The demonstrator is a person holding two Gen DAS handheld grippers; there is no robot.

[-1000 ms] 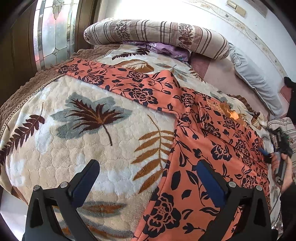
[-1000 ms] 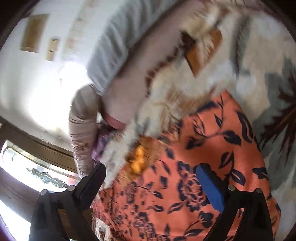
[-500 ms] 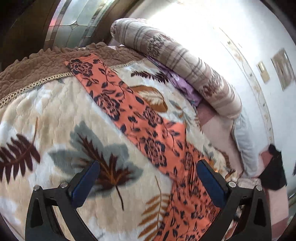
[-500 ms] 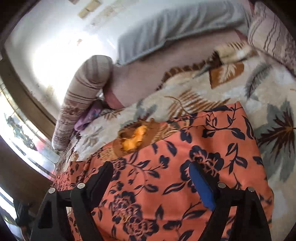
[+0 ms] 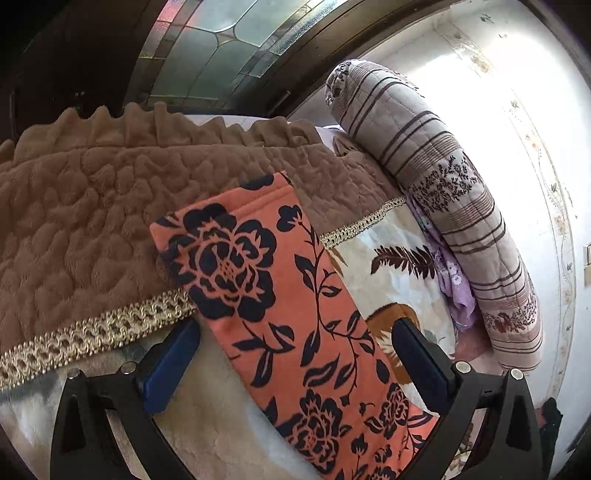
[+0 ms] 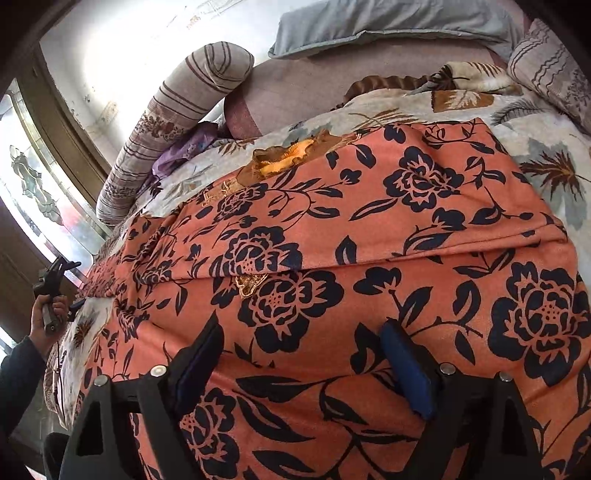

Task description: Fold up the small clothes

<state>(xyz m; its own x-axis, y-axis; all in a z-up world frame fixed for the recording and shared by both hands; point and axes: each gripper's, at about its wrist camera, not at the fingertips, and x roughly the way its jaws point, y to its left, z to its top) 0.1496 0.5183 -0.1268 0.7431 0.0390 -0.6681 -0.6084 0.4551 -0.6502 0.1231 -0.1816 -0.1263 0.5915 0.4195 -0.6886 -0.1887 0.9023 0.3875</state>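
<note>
Orange trousers with a dark floral print lie spread on the bed. In the left wrist view one leg (image 5: 280, 295) runs away from me, its hem on the brown quilted border (image 5: 92, 206). My left gripper (image 5: 295, 354) is open, its blue pads astride that leg, just above it. In the right wrist view the wide upper part of the trousers (image 6: 369, 266) fills the frame, with a fold line across it. My right gripper (image 6: 303, 358) is open and empty, low over the cloth. The left gripper (image 6: 55, 280) shows there at far left in a hand.
The bed has a cream leaf-print blanket (image 5: 391, 258). A striped rolled bolster (image 5: 443, 184) and purple cloth (image 5: 454, 284) lie at the head. A grey pillow (image 6: 388, 22) and patterned pillow (image 6: 554, 66) lie beyond. A stained-glass window (image 5: 229, 48) stands behind the bed edge.
My left gripper has swung left and moved forward to the hem end of the trouser leg. My right gripper has levelled out and moved lower over the upper part of the trousers.
</note>
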